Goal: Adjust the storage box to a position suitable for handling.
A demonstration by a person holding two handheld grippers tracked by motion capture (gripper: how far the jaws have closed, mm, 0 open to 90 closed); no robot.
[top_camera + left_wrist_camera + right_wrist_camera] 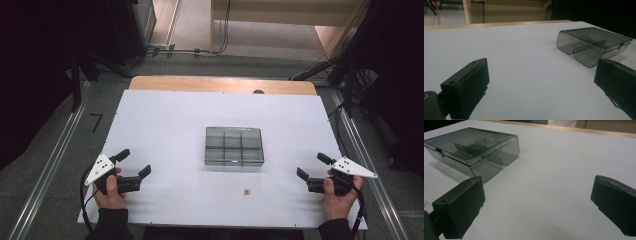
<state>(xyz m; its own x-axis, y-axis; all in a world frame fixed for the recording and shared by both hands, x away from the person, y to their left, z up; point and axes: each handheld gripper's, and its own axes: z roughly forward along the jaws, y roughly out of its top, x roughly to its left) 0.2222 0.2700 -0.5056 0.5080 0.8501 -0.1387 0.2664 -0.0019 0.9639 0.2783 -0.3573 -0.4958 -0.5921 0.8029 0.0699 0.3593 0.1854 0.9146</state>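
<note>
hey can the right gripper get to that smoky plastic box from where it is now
Probably yes. The right gripper stands open, holding nothing, and only bare white table lies between it and the closed box.

Compartment box (234,145): smoke-grey see-through plastic, glossy, smooth, with glints along its rounded edges (584,50); thin dividers of the same plastic inside; a small metal-looking clasp on the lid seam (471,150). Table top (165,130): white sheet, matt, smooth; far edge strip (222,84) pale wood, satin. Left gripper (136,164) and right gripper (311,166): jaw blocks black plastic, matt, slightly scuffed at the corners; top plates pale grey, flat, matt. Small crumb-like bit (246,190) on the sheet: tan, rough-looking; material unclear. Floor (55,165): grey, dull.
</note>
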